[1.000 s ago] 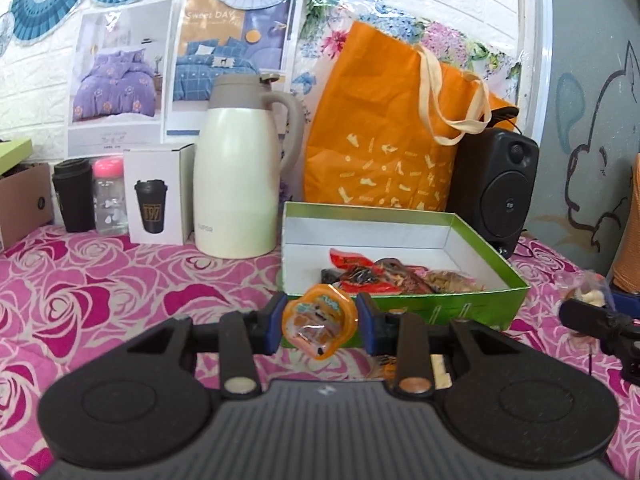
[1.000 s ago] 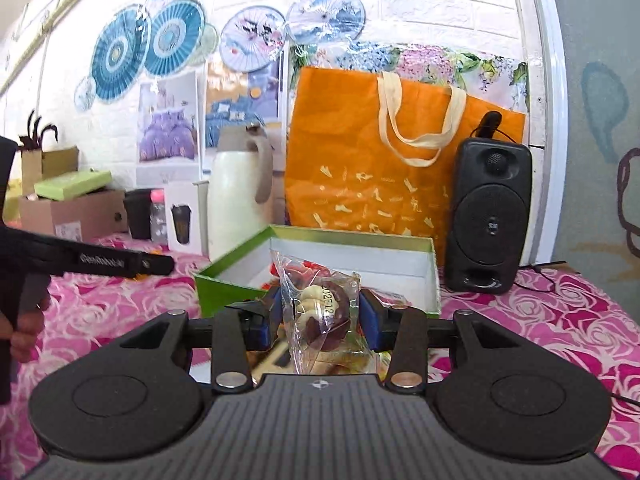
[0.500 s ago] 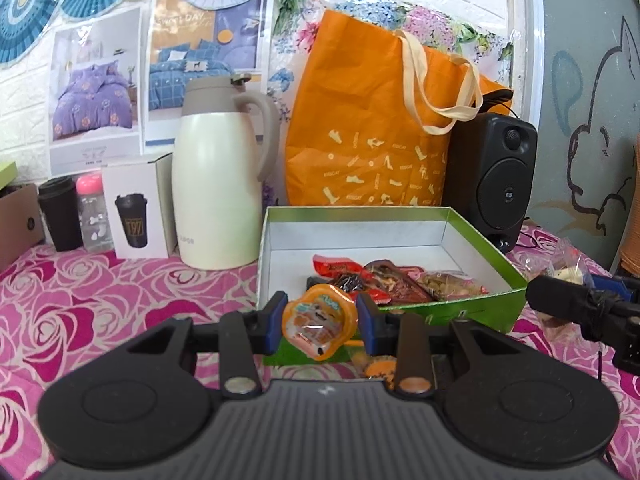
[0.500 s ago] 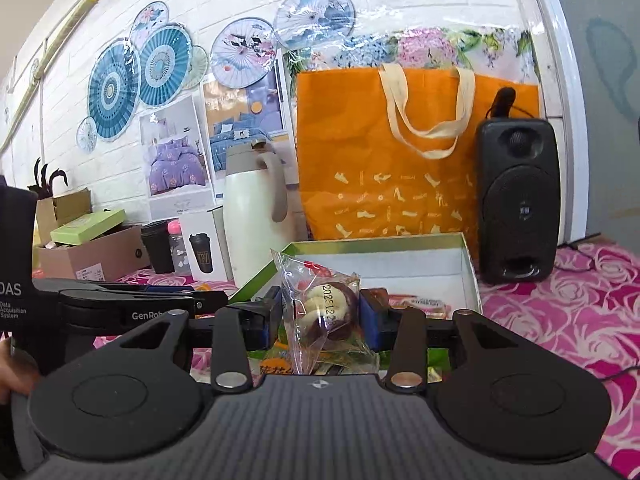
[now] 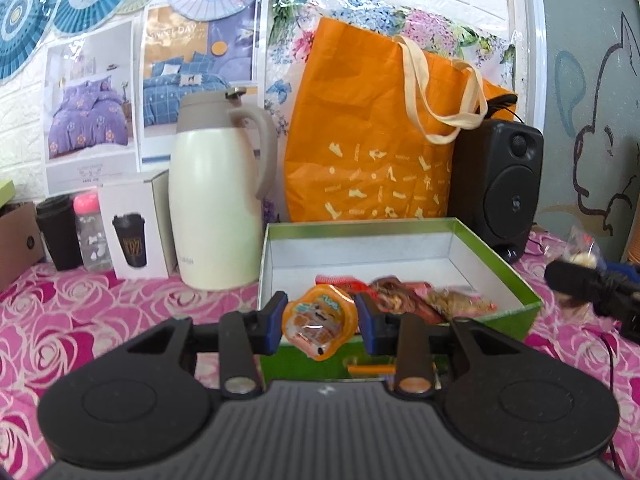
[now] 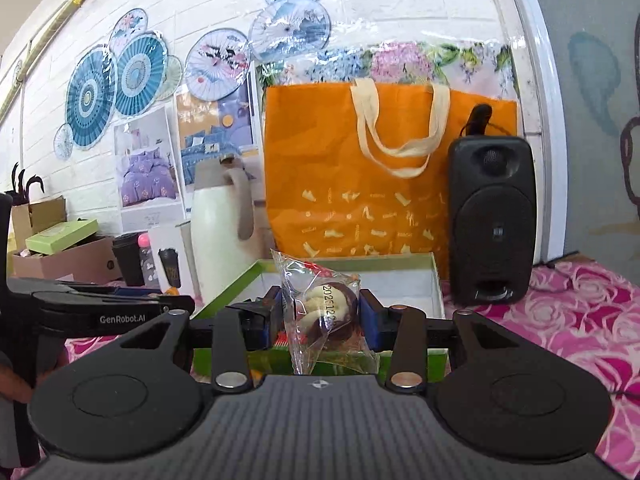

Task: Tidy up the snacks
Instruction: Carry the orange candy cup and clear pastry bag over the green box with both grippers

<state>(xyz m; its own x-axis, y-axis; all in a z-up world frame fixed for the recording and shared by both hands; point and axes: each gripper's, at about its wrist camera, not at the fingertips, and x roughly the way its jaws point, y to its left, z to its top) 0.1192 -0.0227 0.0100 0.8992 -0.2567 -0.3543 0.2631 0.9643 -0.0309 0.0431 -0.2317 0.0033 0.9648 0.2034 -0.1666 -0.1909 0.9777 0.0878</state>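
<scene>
My left gripper (image 5: 320, 322) is shut on a small orange jelly cup (image 5: 319, 320) and hovers at the near wall of an open green box (image 5: 520, 280). Inside the box lie several wrapped snacks (image 5: 404, 290). In the right wrist view my right gripper (image 6: 320, 316) is shut on a clear packet holding a brown and cream pastry (image 6: 326, 312), just in front of the same green box (image 6: 434, 280). The right gripper's tip (image 5: 580, 280) shows at the right edge of the left wrist view. The left gripper's body (image 6: 100, 308) crosses the left side of the right wrist view.
Behind the box stand a cream thermos jug (image 5: 216, 200), an orange tote bag (image 5: 372, 152) and a black speaker (image 5: 496, 184). A white cup carton (image 5: 132, 228), a small bottle (image 5: 90, 236) and a black cup (image 5: 60, 236) sit left. A pink rose cloth (image 5: 80, 312) covers the table.
Both grippers have drifted closer to the green box and a little higher, each keeping its snack. The left gripper now fills more of the right wrist view.
</scene>
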